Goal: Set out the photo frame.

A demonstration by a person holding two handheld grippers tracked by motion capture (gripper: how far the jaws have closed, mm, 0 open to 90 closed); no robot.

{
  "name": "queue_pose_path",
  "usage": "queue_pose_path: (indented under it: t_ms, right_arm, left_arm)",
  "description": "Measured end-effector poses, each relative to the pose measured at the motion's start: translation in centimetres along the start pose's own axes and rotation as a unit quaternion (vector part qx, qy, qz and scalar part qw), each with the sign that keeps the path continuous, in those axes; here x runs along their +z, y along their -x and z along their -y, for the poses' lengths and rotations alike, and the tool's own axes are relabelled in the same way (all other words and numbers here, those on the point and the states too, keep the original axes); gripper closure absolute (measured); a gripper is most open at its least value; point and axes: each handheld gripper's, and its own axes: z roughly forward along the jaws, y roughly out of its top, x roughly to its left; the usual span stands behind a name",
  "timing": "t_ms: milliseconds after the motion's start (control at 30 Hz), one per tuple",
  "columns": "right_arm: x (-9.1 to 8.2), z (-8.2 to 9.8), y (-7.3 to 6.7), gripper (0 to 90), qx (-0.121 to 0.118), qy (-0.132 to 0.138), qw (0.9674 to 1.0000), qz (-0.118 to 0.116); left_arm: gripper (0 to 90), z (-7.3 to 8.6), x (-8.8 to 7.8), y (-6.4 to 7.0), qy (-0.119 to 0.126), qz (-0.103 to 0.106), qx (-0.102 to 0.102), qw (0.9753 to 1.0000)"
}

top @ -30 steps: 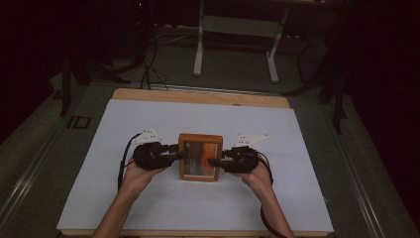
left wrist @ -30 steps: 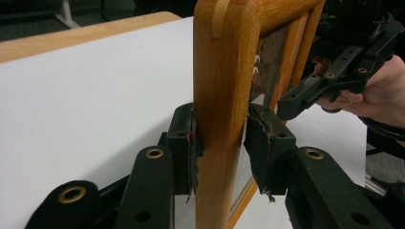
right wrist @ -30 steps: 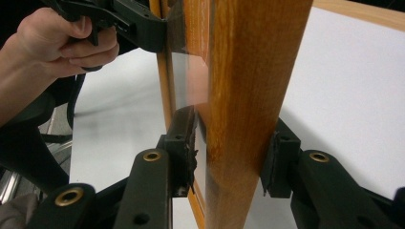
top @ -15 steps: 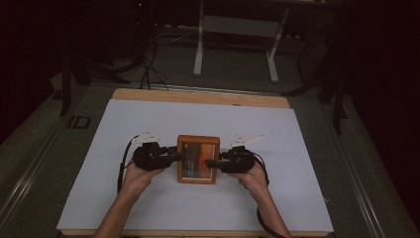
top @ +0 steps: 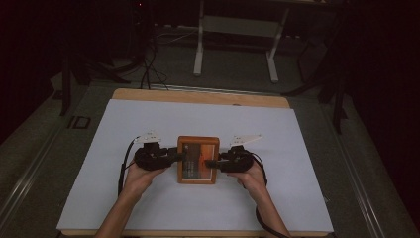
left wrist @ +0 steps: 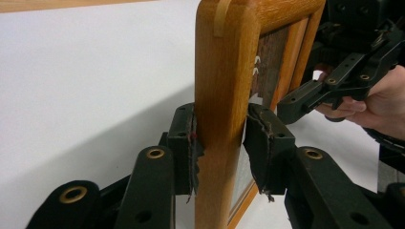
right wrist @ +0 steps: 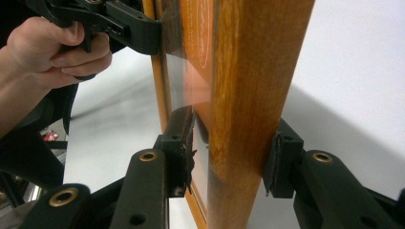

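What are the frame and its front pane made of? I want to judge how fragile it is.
The frame looks like varnished wood: orange-brown, visible grain, soft sheen. Its pane seems clear glass or acrylic, judging by the reflections; which one cannot be told.

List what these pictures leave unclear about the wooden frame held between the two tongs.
1. What the frame displays: too small and dim in the high view; seen nearly edge-on in both gripper views.
2. Its lower part: cut off by the bottom edge in the left gripper view.
3. The frame's rail where the right tongs clamp it: covered by the pads.
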Motion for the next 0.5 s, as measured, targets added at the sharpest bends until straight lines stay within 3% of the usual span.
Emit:
queue_pose_path:
  t_ms: [500]
  right_arm:
    - [0.24,0.13,0.67,60.1,0.013,0.007,0.9999,-0.004]
  left_arm:
    - [66.0,0.00,0.55,-0.78,0.005,0.002,-0.012,0.9999]
